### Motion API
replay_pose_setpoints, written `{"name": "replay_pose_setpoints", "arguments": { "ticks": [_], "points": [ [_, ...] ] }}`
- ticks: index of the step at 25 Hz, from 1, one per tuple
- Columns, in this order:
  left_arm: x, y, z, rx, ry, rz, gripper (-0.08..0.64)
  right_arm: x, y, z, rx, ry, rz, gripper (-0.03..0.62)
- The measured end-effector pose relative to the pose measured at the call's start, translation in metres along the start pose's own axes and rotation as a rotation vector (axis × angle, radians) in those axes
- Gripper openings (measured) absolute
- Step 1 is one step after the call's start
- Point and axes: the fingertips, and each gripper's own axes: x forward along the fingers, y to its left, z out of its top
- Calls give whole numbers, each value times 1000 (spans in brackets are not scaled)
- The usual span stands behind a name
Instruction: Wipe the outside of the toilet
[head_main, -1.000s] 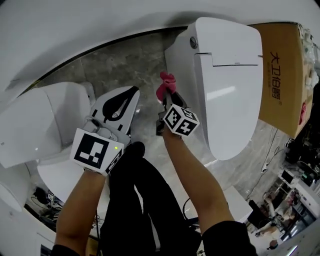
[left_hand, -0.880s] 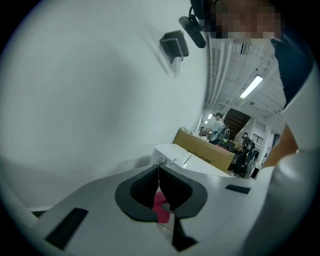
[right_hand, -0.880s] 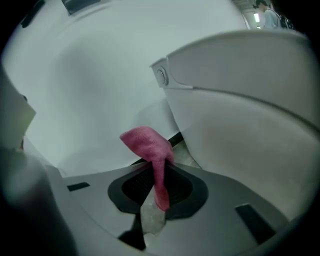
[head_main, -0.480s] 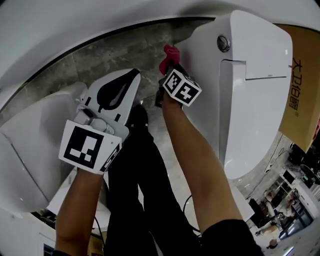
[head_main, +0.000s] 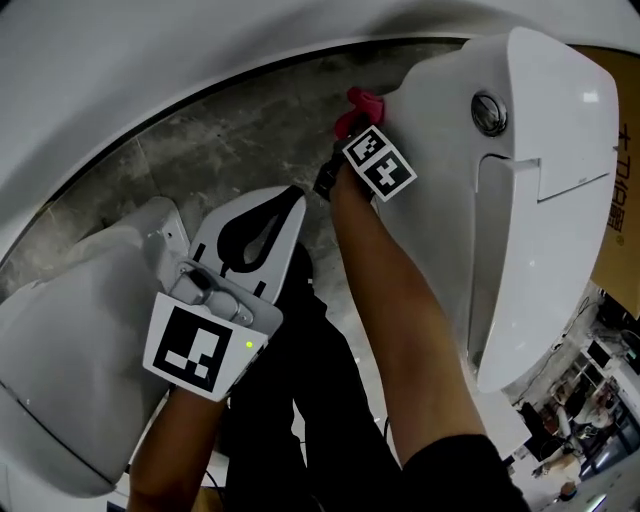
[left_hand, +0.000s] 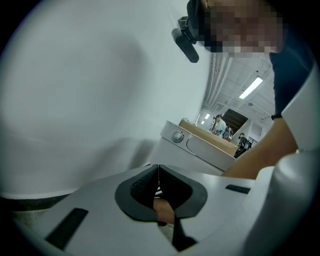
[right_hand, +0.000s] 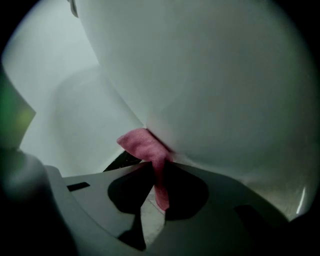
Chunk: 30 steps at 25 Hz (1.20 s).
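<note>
A white toilet (head_main: 520, 180) with its lid down and a round flush button (head_main: 489, 112) on top fills the right of the head view. My right gripper (head_main: 350, 130) is shut on a pink cloth (head_main: 360, 106) and presses it against the rear left side of the toilet (right_hand: 210, 75), near the wall. In the right gripper view the pink cloth (right_hand: 146, 148) sticks out from between the jaws and touches the white ceramic. My left gripper (head_main: 262, 228) is held over the floor, shut with nothing in it.
A second white toilet (head_main: 70, 340) stands at the lower left. Grey stone floor (head_main: 230, 140) runs between the two, with a white wall (head_main: 150, 50) behind. A brown cardboard box (head_main: 622, 200) leans at the far right. The person's dark trouser legs (head_main: 300, 400) are below.
My right gripper has carried the pink cloth along the toilet's side toward the back, near the wall. The head view has shifted, so the toilet looks larger and closer. The left gripper has stayed shut.
</note>
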Motion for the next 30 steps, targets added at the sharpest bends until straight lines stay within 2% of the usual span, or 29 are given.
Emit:
{"name": "replay_pose_setpoints", "arguments": {
  "ticks": [3, 7, 10, 13, 17, 21, 30],
  "points": [
    [7, -15, -12, 10, 34, -21, 15, 5, -11, 8, 45, -25, -17, 77],
    [6, -20, -16, 10, 46, -25, 15, 2, -20, 8, 171, -39, -27, 77],
    [4, -26, -13, -5, 43, -26, 14, -8, -27, 8, 213, -47, -35, 77],
    [-1, -38, -9, 12, 63, -49, 15, -28, -41, 0, 247, -48, -46, 77],
    [-4, -59, -3, 51, 81, -82, 15, -61, -71, -19, 267, -36, -61, 77],
    [1, -87, 2, 123, 47, -128, 15, -99, -106, -35, 265, -27, -54, 78],
    [0, -178, -28, 154, 121, -247, 15, -174, -189, -81, 297, 11, -81, 86]
  ]
}}
